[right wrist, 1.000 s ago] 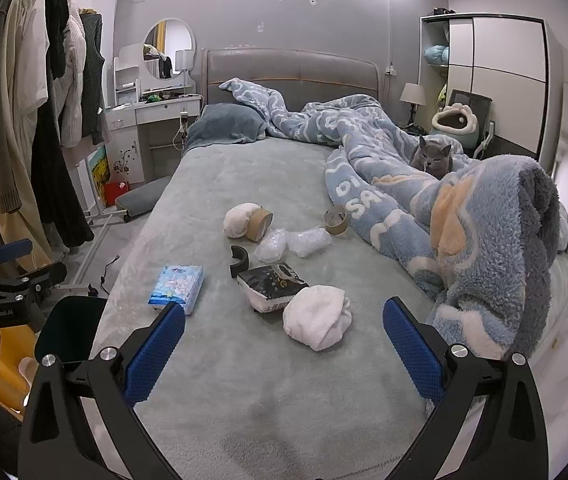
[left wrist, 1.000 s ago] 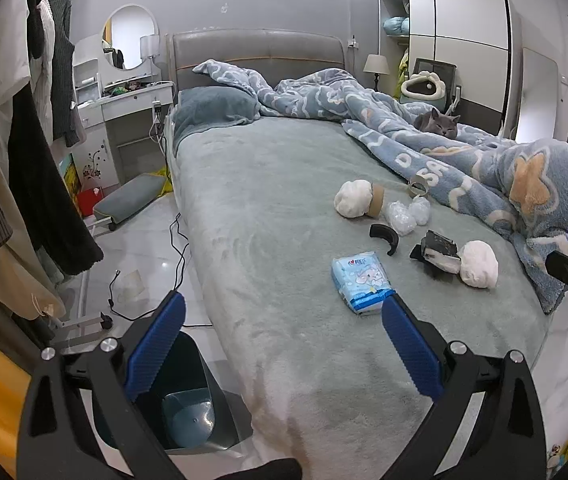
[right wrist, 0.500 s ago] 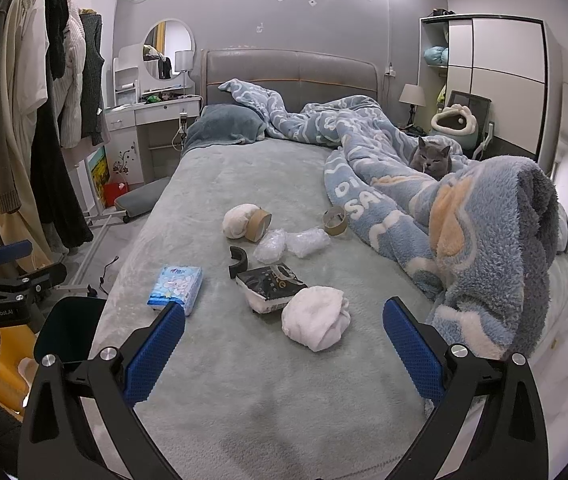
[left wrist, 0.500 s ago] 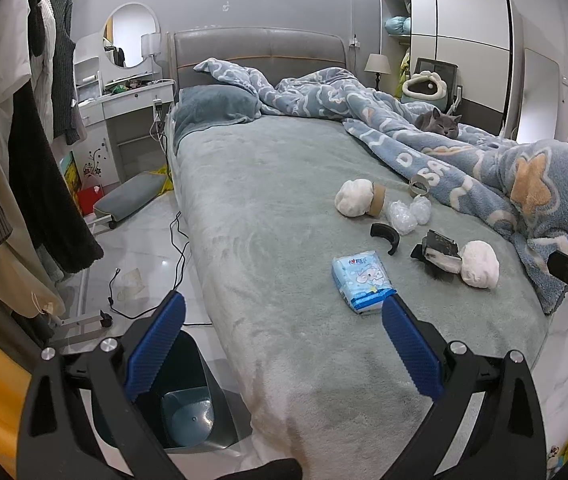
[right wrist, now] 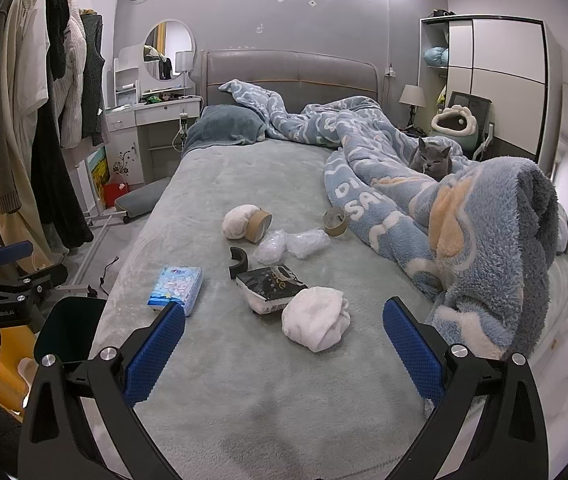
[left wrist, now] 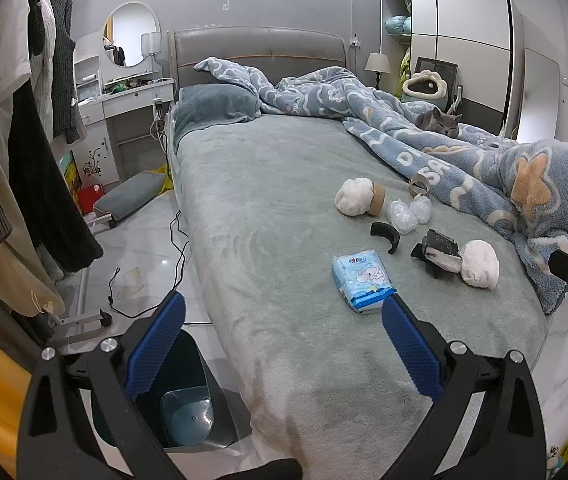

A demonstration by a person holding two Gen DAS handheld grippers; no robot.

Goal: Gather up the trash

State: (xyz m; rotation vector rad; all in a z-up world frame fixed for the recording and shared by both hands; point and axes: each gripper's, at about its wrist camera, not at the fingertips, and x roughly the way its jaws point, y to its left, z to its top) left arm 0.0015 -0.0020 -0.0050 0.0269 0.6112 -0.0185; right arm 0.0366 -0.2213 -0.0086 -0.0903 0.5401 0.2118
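Note:
Trash lies on the grey-green bed (left wrist: 267,184): a blue tissue pack (left wrist: 363,280) (right wrist: 175,289), a black box (right wrist: 271,282) (left wrist: 438,248), a white wad (right wrist: 316,318) (left wrist: 480,263), another white wad with a cardboard roll (right wrist: 245,222) (left wrist: 358,197), clear plastic bags (right wrist: 292,242) (left wrist: 408,214), a tape roll (right wrist: 335,222) and a black curved piece (right wrist: 237,261) (left wrist: 386,234). My left gripper (left wrist: 281,340) is open and empty over the bed's near corner, above a dark bin (left wrist: 179,404). My right gripper (right wrist: 284,344) is open and empty, just short of the white wad.
A rumpled blue blanket (right wrist: 464,216) covers the bed's right side, with a grey cat (right wrist: 432,160) on it. Clothes hang on a rack at the left (left wrist: 23,140). Cables (left wrist: 171,248) lie on the floor. A dresser with mirror (left wrist: 127,92) and a wardrobe (left wrist: 460,40) stand at the back.

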